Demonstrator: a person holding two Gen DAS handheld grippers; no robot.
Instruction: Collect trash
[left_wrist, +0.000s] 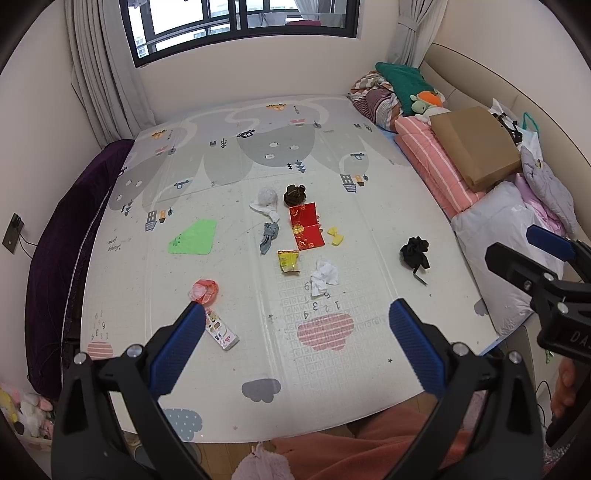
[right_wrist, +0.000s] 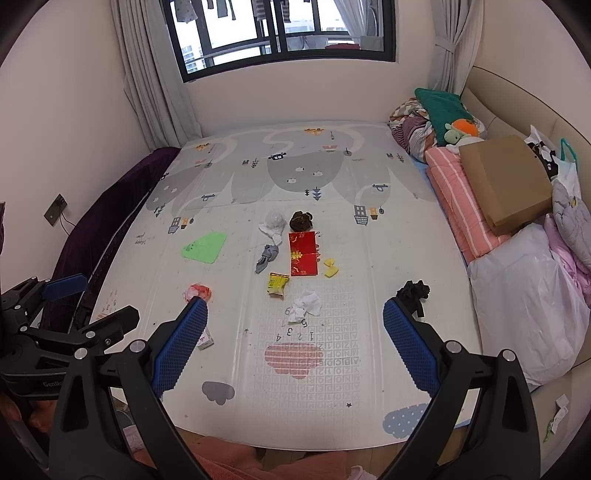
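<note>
Trash lies scattered on a patterned play mat (left_wrist: 229, 369): a crumpled white paper (left_wrist: 324, 277) (right_wrist: 305, 305), a yellow snack wrapper (left_wrist: 288, 261) (right_wrist: 277, 284), a red envelope (left_wrist: 306, 226) (right_wrist: 303, 253), a pink-white wrapper (left_wrist: 204, 290) (right_wrist: 197, 291), a small pink carton (left_wrist: 221, 331), a black wad (left_wrist: 415, 252) (right_wrist: 413, 292), a yellow scrap (left_wrist: 335, 236), a grey rag (left_wrist: 269, 236), a brown wad (left_wrist: 294, 195). My left gripper (left_wrist: 296, 319) is open and empty above the mat's near part. My right gripper (right_wrist: 295, 316) is open and empty too.
A green sheet (left_wrist: 193, 237) lies at the mat's left. Bedding, a cardboard box (left_wrist: 476, 144) and plastic bags (left_wrist: 509, 254) line the right side. A purple cover (left_wrist: 59, 258) edges the left. A wall and window stand behind.
</note>
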